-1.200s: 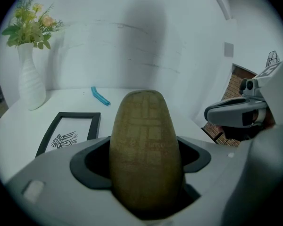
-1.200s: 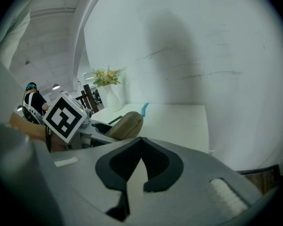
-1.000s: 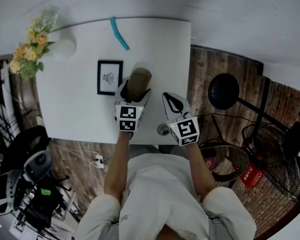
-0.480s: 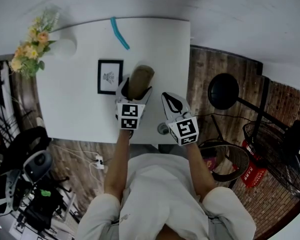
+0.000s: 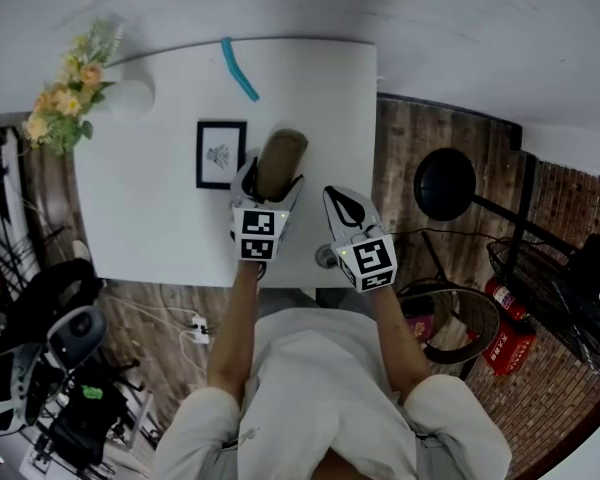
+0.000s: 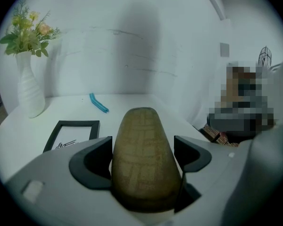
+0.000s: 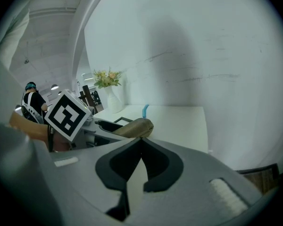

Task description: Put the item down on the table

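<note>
Left gripper (image 5: 272, 181) fingers pinch the tan item (image 6: 142, 149), its near end hidden; right gripper (image 7: 140, 145) fingers pressed together.

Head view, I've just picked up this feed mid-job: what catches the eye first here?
The left hand-held gripper is clamped on a tan, rounded item over the white table, beside a black picture frame. The right hand-held gripper is shut and empty near the table's near edge. A vase of flowers stands at the table's far left corner.
</note>
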{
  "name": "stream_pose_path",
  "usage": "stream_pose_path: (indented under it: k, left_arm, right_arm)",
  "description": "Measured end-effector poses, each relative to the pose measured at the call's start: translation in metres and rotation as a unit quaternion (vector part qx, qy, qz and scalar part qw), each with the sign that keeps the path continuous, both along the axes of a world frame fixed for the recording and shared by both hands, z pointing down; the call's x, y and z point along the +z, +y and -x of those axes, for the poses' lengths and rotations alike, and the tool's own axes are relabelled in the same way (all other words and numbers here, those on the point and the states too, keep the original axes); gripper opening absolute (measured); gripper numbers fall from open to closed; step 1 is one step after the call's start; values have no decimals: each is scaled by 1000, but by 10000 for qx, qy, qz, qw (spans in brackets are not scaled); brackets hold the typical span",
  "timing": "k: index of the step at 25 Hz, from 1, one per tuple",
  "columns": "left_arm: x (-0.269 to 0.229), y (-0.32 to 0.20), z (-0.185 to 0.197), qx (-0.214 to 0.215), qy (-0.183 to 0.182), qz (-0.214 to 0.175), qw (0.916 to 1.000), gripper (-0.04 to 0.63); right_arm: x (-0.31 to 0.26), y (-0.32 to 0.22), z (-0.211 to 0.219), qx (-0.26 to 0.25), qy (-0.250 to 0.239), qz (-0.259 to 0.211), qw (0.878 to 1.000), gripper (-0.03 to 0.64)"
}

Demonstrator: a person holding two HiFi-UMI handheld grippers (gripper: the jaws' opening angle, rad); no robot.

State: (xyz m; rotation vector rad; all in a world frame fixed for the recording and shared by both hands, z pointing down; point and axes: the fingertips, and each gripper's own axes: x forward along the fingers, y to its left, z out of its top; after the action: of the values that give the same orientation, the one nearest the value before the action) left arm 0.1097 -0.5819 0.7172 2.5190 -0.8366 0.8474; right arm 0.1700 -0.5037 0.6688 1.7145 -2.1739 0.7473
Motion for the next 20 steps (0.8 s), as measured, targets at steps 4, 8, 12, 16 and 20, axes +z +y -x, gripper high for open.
stream_pose_path:
  k: [4,8,12,16,20]
  left_arm:
    - [-6,1,1,13,44,-50,10000,428]
    - [-15,3,3,21,99,-132,9999,423]
    - [-30,3,8,31,197,-263,9995,408]
    - [-51,5,12,113,307,-458,9984,369]
    - [-74,6,15,216,473,-662,9965,312]
  right_arm:
    - [-2,3,0,15,28,-23,10000,3]
    - [-5,5,0,39,65,-53,10000,3]
    - [-12,5,2,64,104,-118,9999,3]
    - [-22,6,3,89,165,-216,9996,3]
    - [-35,4,4,114,229,-352,9991,3]
